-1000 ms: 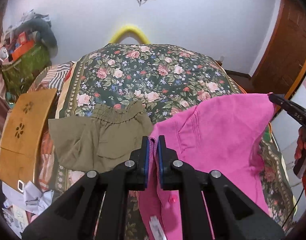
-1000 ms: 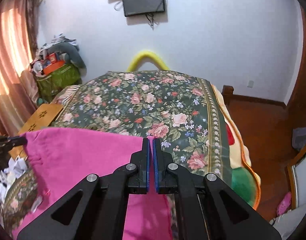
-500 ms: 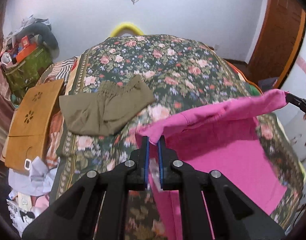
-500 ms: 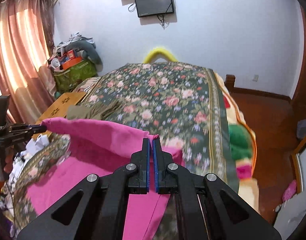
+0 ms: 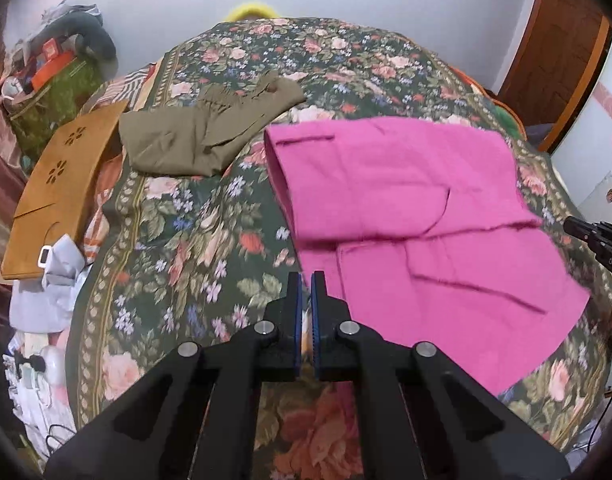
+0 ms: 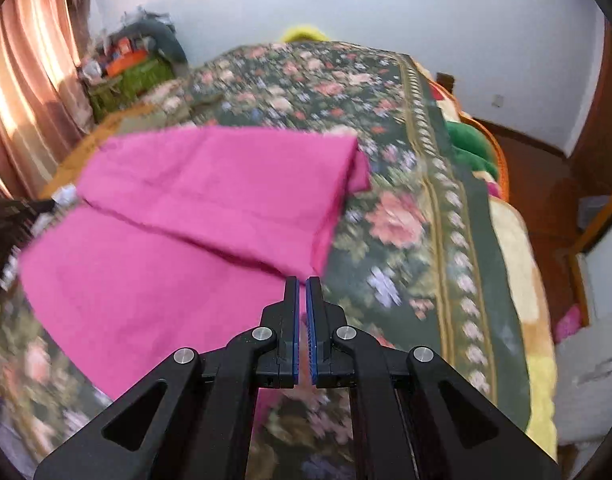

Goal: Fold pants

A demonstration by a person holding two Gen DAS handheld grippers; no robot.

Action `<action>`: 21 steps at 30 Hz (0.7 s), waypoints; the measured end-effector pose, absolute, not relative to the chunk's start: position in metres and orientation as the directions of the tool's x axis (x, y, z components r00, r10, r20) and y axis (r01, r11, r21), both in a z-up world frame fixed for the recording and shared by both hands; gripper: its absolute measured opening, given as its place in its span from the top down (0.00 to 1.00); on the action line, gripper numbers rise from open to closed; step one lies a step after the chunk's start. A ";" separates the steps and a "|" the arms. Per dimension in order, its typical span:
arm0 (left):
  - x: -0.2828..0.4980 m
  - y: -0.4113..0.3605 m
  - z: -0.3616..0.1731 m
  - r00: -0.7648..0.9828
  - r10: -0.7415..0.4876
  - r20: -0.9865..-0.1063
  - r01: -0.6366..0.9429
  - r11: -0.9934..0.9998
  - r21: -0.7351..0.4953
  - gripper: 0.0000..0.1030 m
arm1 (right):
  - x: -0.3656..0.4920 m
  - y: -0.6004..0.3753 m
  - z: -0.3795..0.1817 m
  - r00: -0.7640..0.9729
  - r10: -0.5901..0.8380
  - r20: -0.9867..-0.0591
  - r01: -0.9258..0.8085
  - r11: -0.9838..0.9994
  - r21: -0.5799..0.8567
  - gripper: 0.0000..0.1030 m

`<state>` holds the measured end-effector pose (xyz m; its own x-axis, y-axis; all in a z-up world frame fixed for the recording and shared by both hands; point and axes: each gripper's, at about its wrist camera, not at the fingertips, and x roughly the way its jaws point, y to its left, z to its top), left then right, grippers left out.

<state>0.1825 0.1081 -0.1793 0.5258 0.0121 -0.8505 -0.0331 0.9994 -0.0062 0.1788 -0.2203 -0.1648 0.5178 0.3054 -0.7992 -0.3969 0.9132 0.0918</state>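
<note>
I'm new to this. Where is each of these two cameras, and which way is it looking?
Left wrist view: it sits on the left hand-held gripper, looking down along its shut fingers at the pink pants on the floral bed; the olive pants lie beyond. The right hand-held gripper's tip pokes in at the right edge.
Right wrist view: it sits on the right hand-held gripper, facing the same bed from the pants' other side; blurred.
Both share the pink pants, bed and white wall.
</note>
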 end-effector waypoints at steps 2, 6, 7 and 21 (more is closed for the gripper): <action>0.178 0.106 -0.177 0.531 0.030 -0.847 -0.029 0.999 0.017 0.94 | 0.173 -0.222 -0.167 0.509 0.297 -0.808 -0.408 0.910 0.078 0.97; 0.177 0.098 -0.166 0.552 0.053 -0.832 -0.009 0.998 0.057 0.72 | 0.168 -0.222 -0.157 0.504 0.323 -0.801 -0.424 0.900 0.096 0.86; 0.178 0.097 -0.163 0.559 0.056 -0.827 -0.004 0.998 0.065 0.59 | 0.168 -0.221 -0.155 0.506 0.331 -0.797 -0.426 0.899 0.103 0.76; 0.229 0.040 -0.173 0.520 0.099 -0.849 0.216 0.946 0.243 0.21 | 0.185 -0.158 -0.150 0.452 0.438 -0.777 -0.589 0.800 0.109 0.33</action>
